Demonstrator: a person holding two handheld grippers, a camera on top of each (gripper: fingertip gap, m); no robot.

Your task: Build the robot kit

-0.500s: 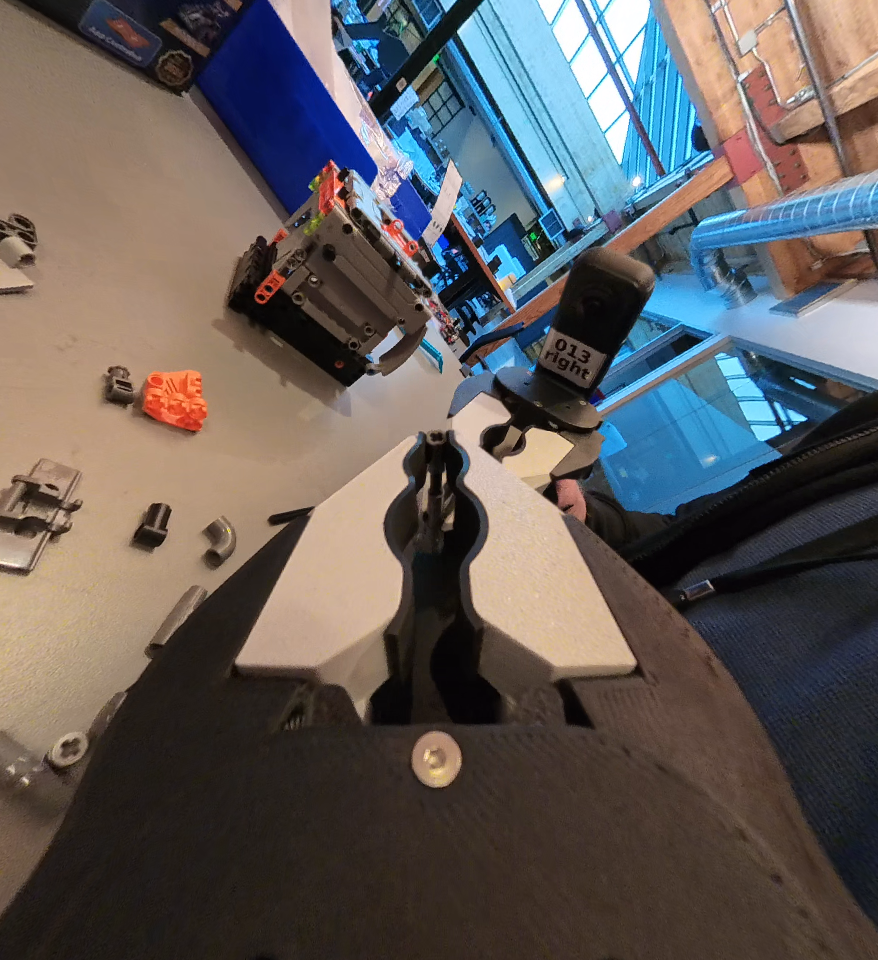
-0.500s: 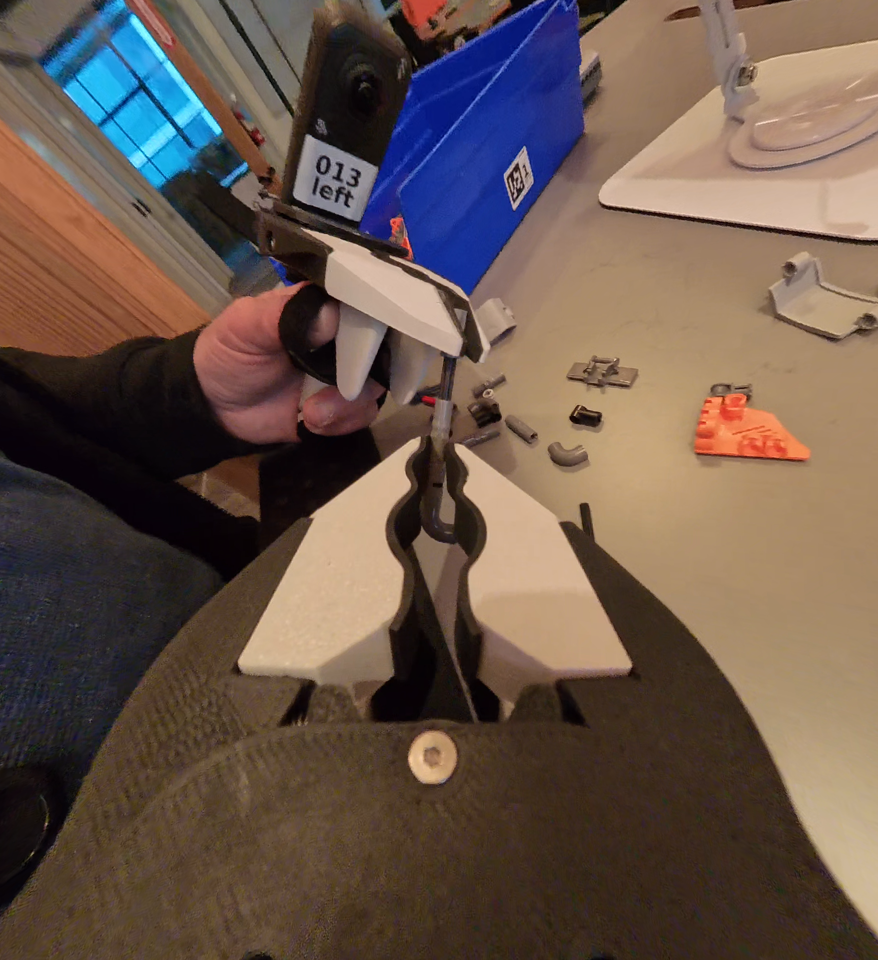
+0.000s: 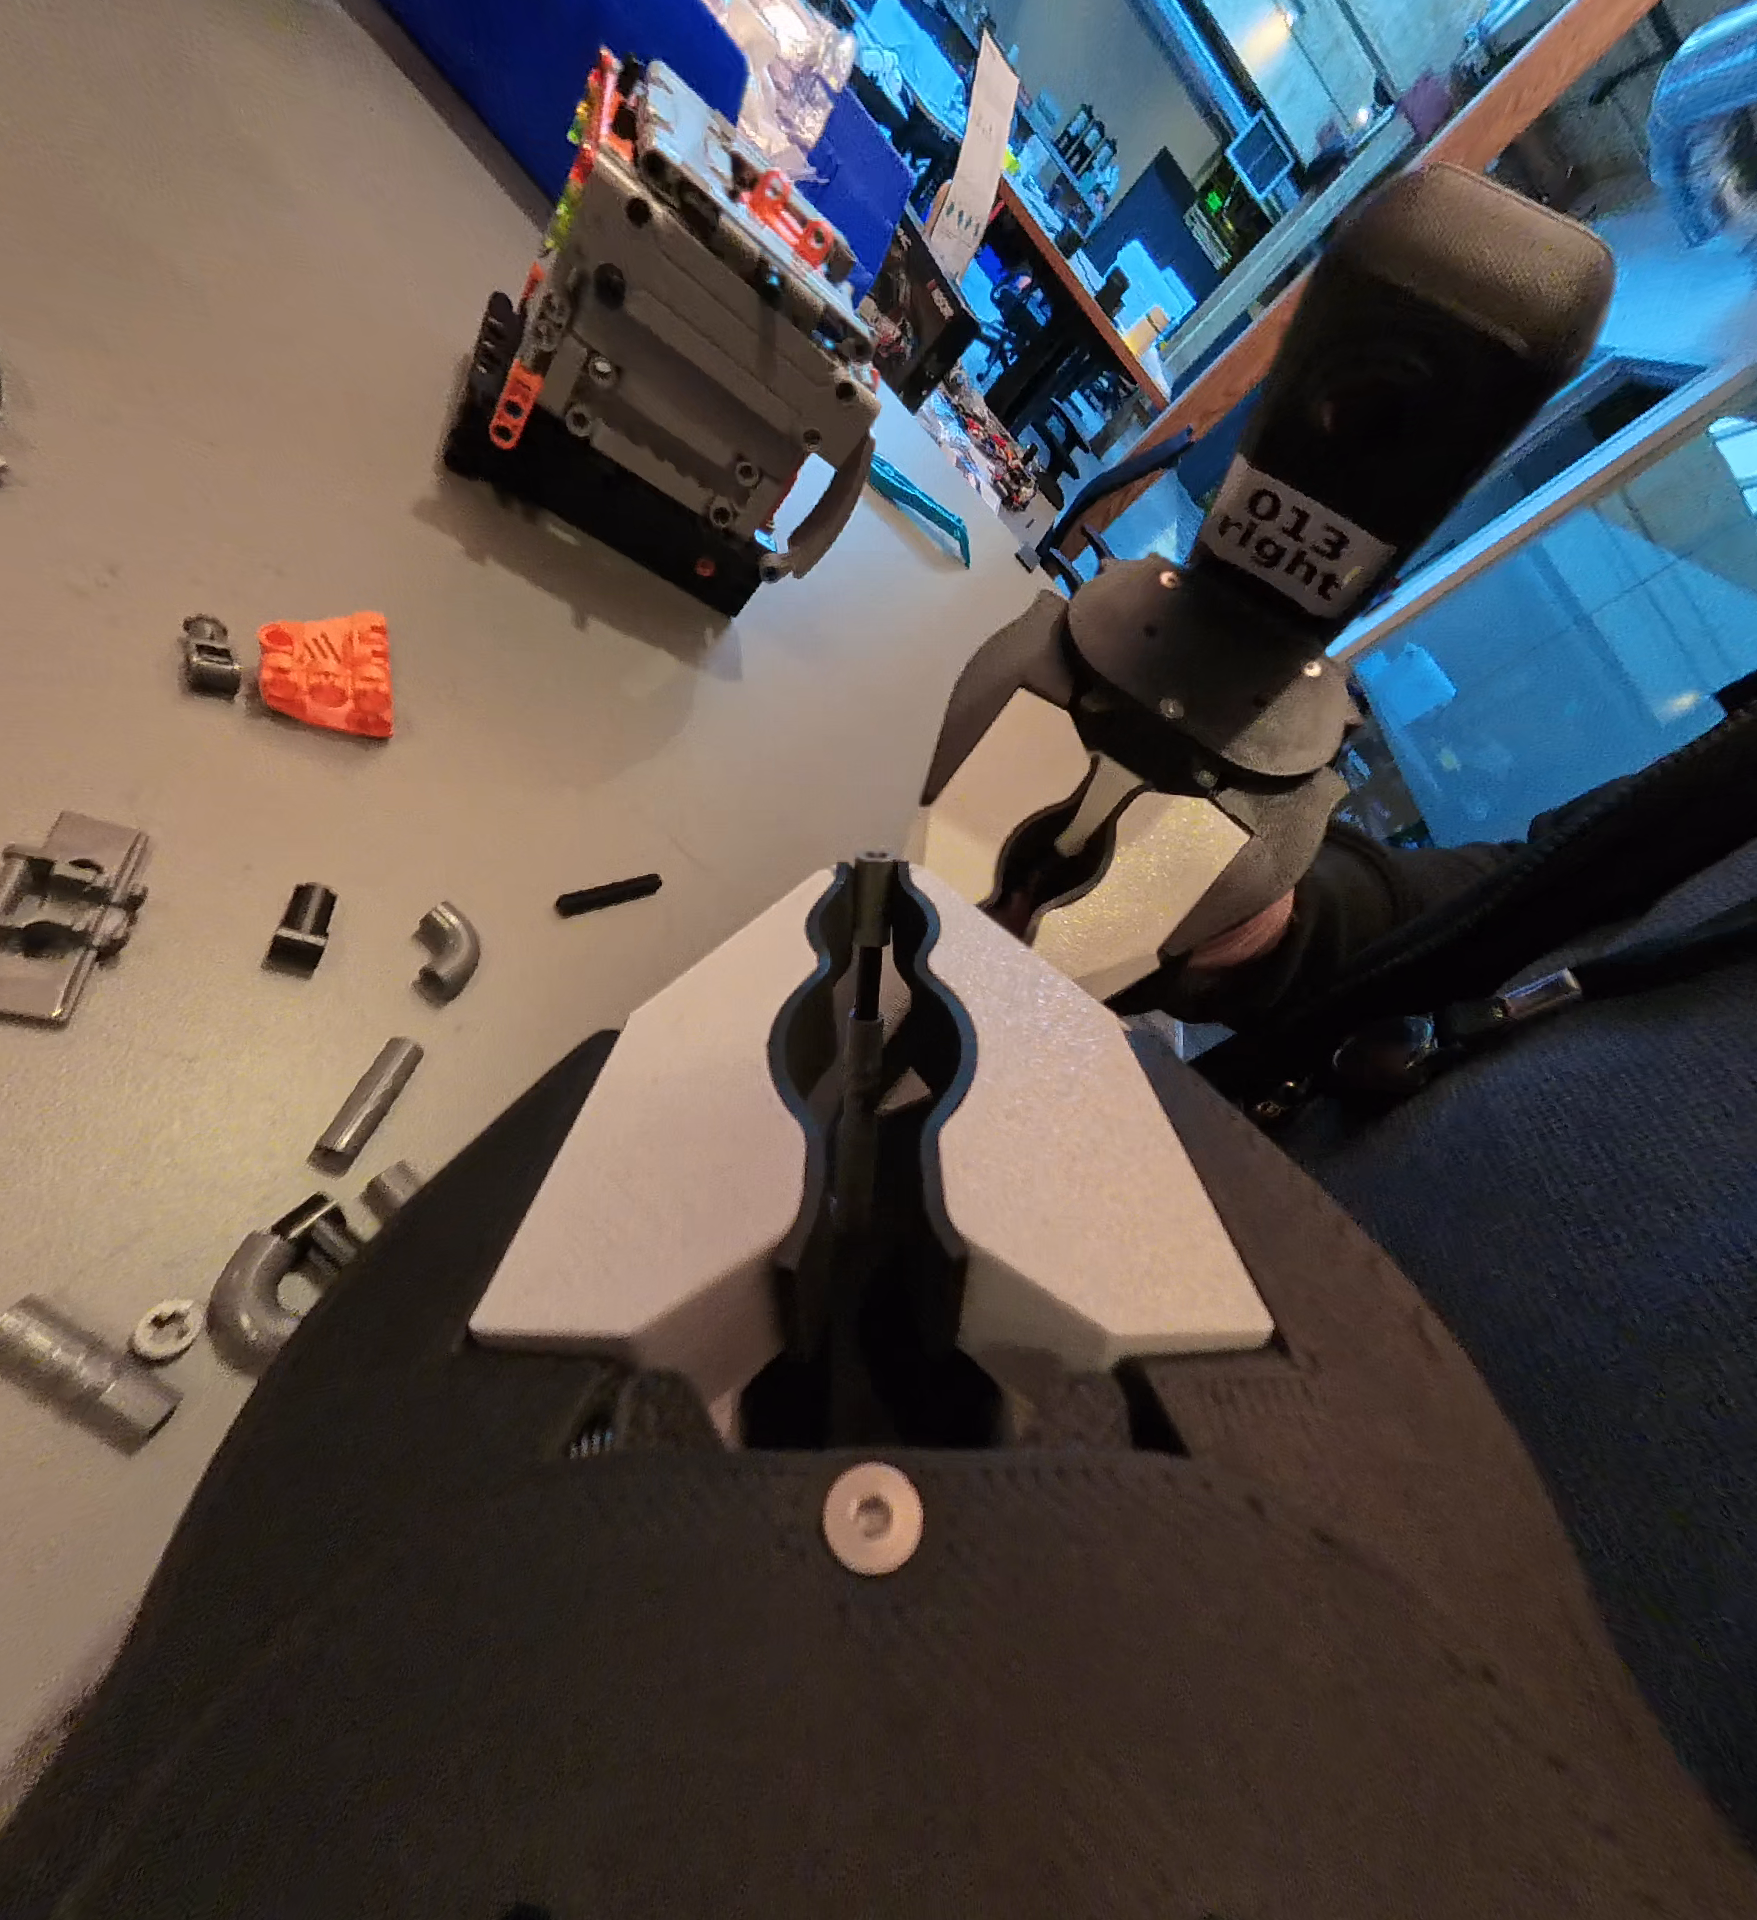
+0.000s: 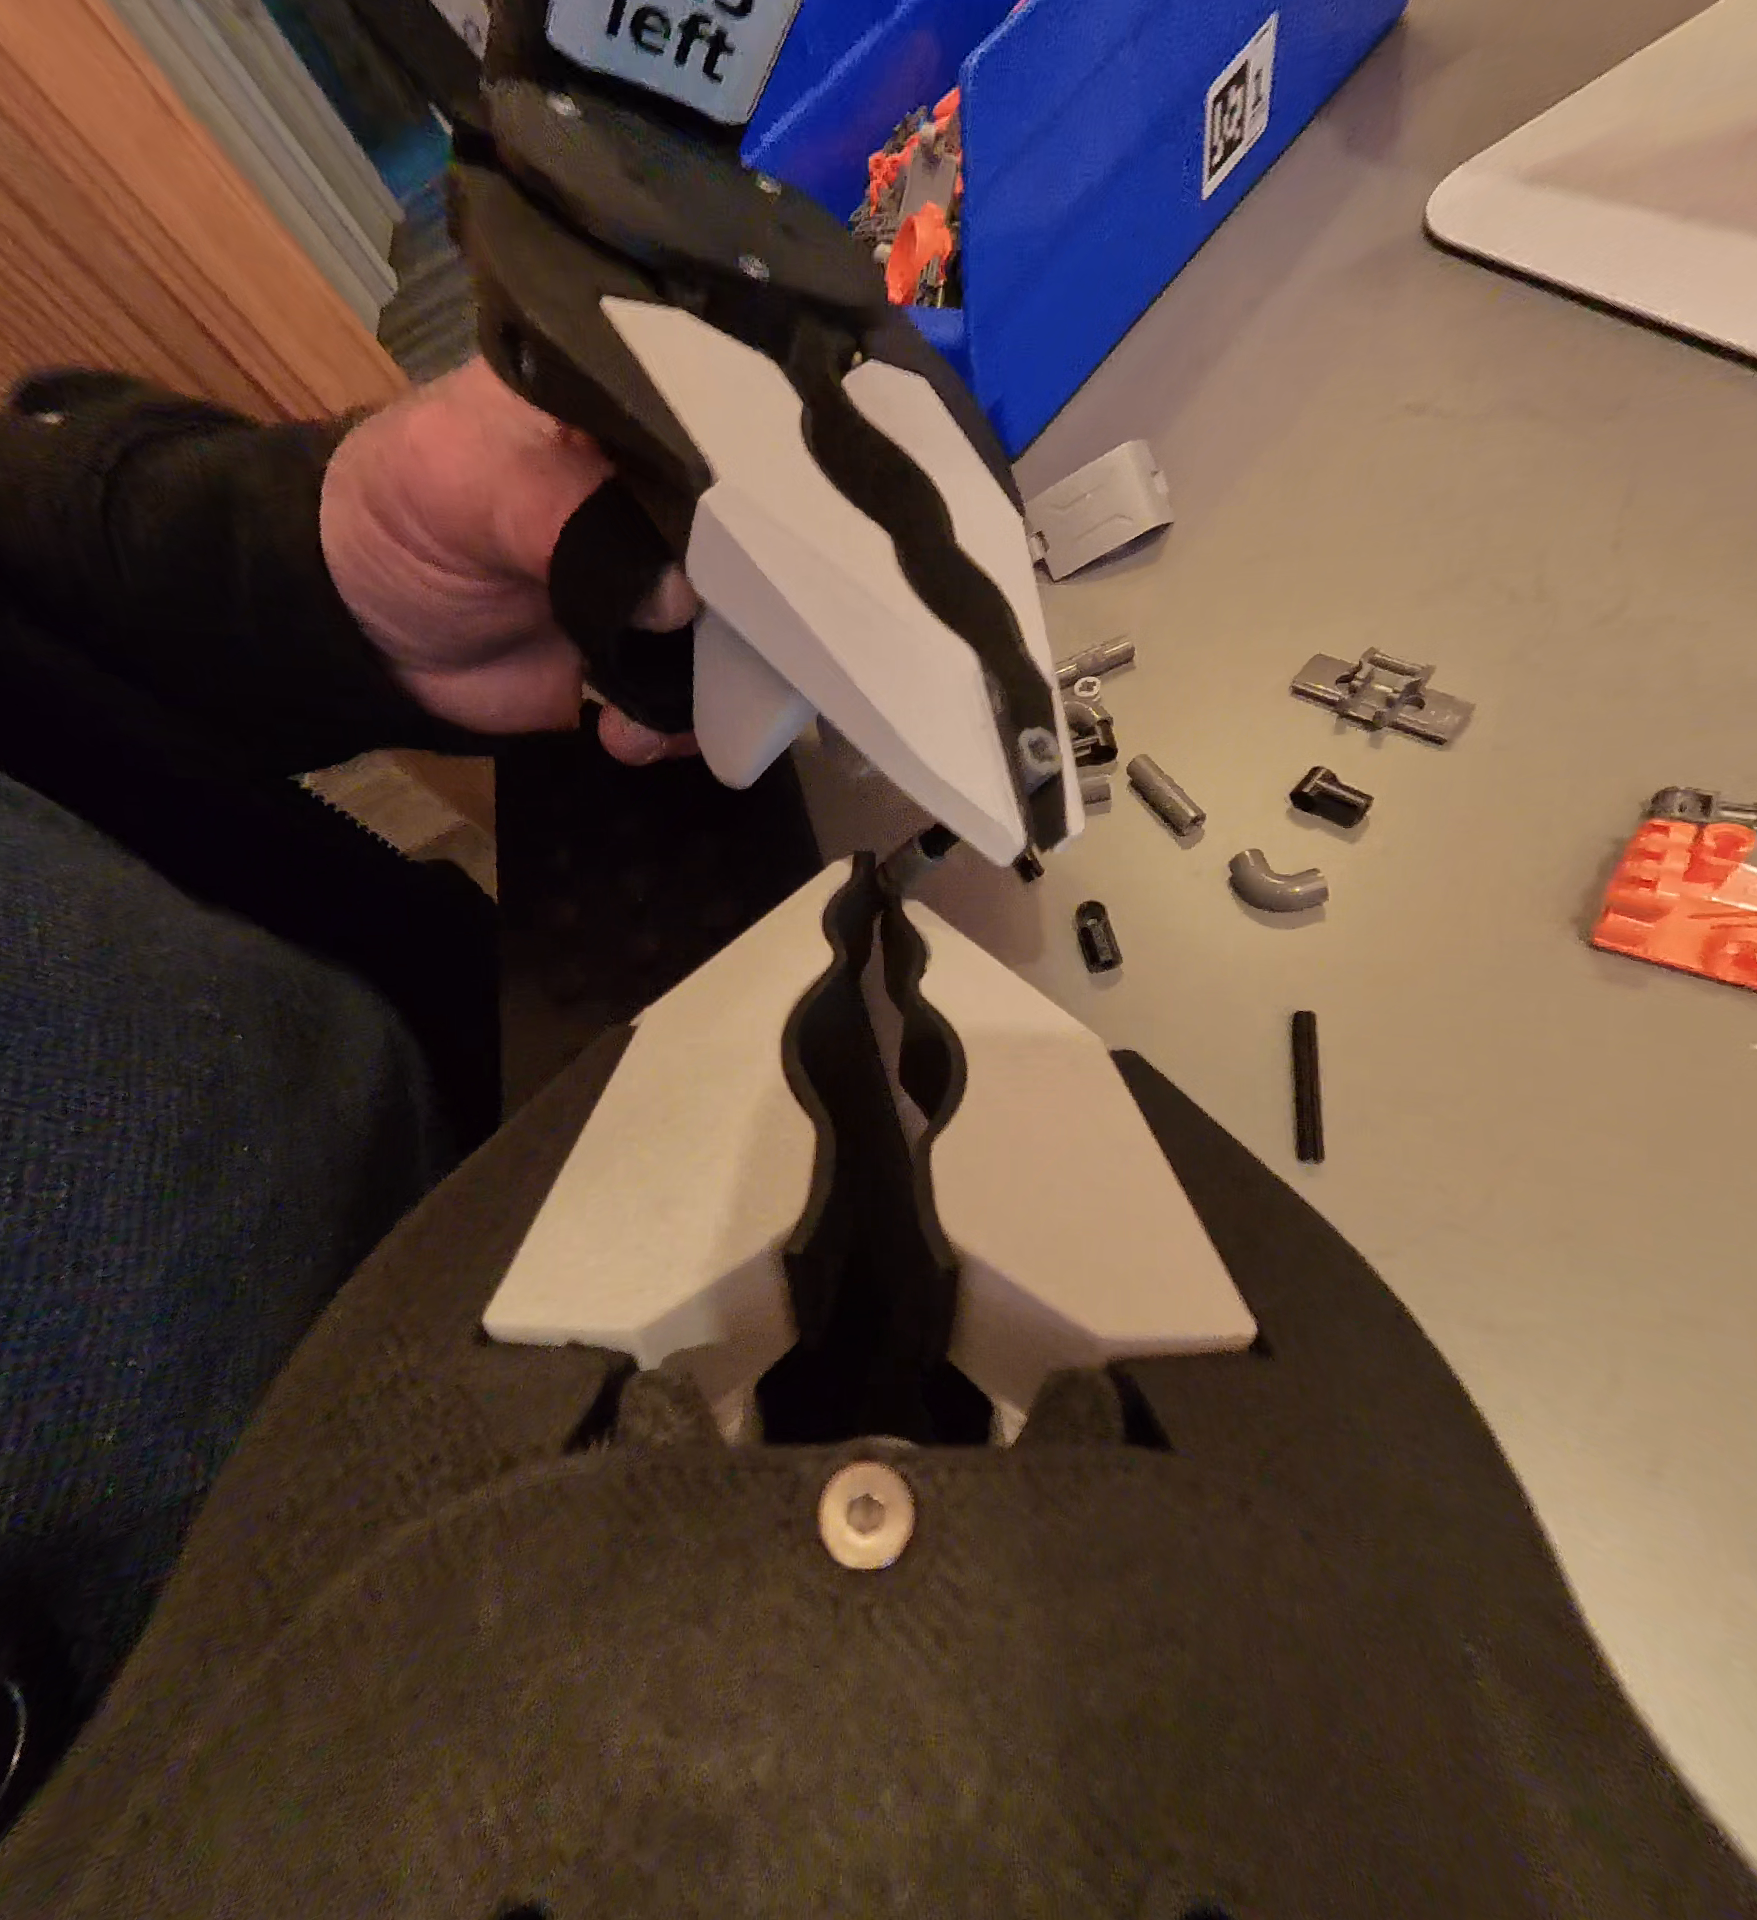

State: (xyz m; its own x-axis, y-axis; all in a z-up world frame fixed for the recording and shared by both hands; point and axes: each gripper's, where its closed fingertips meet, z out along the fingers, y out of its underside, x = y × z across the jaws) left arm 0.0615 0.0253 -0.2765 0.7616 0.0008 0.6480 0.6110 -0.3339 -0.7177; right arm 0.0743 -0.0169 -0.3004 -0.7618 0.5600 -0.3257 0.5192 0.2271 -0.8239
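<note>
My left gripper (image 3: 872,883) is shut on a thin black axle (image 3: 866,966) that runs along its jaws, with a grey bush (image 3: 874,871) at the tip. In the right wrist view it (image 4: 1035,821) hangs tilted just above and beyond my right gripper (image 4: 874,888), held by a hand (image 4: 458,561). My right gripper is shut, and a small grey piece (image 4: 921,852) juts from its tip under the left fingers. The right gripper also shows in the left wrist view (image 3: 1019,894), close beyond the left one's tip.
On the grey table lie an orange piece (image 4: 1726,925), a grey elbow (image 4: 1279,883), a black pin (image 4: 1307,1086), a grey tube (image 4: 1165,795), a black connector (image 4: 1329,795) and a grey plate (image 4: 1383,694). A blue bin (image 4: 1113,208) and a grey-black brick model (image 3: 687,343) stand farther back.
The two grippers have closed in on each other; the left one now hangs tilted over the right one's tip. The grey hooked piece no longer shows in the right jaws' gap.
</note>
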